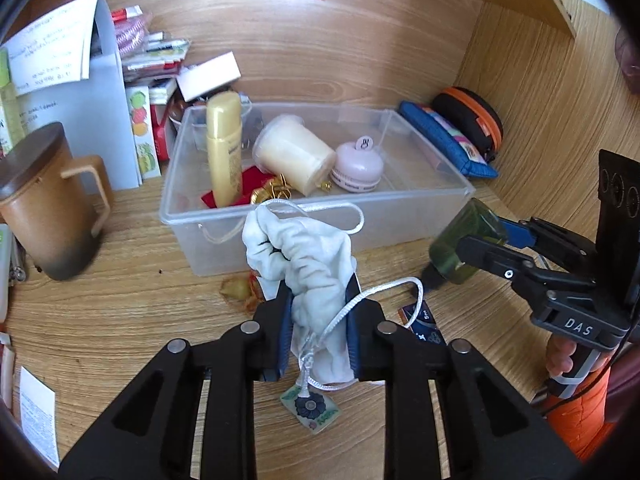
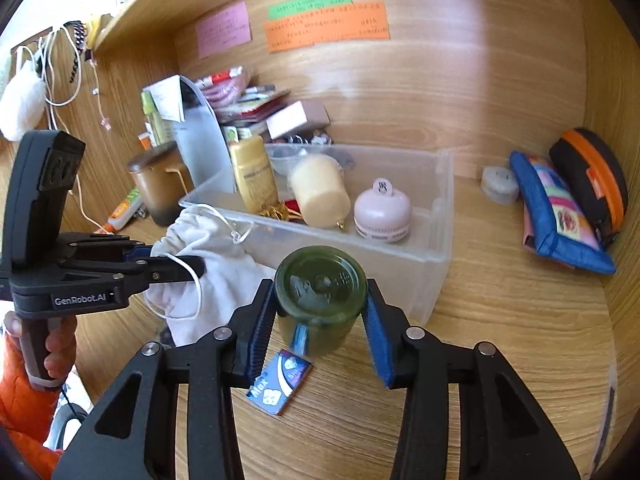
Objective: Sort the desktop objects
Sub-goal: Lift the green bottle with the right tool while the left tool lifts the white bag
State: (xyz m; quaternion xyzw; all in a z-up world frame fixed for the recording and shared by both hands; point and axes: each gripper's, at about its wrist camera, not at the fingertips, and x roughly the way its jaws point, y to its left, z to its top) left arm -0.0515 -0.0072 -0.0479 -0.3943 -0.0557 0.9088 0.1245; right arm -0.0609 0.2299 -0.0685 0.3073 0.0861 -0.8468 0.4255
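Note:
My left gripper (image 1: 318,292) is shut on a crumpled white drawstring pouch (image 1: 304,248), held above the desk in front of the clear plastic bin (image 1: 400,200). Its cord and a small flower tag (image 1: 314,410) hang down. In the right wrist view my right gripper (image 2: 320,300) is shut on a dark green bottle (image 2: 320,284), its blue pads pressing both sides, base toward the camera. The left gripper (image 2: 188,268) and pouch (image 2: 216,256) are at its left. The bin (image 2: 436,208) holds a gold bottle (image 2: 254,178), a cream jar (image 2: 320,192) and a pink round case (image 2: 382,212).
A brown lidded mug (image 1: 52,200) stands left of the bin, with stacked papers and boxes (image 1: 148,64) behind. A blue pouch (image 2: 560,216) and a black-orange case (image 2: 592,180) lean at the right wall. A small blue card (image 2: 280,380) lies on the desk under the bottle.

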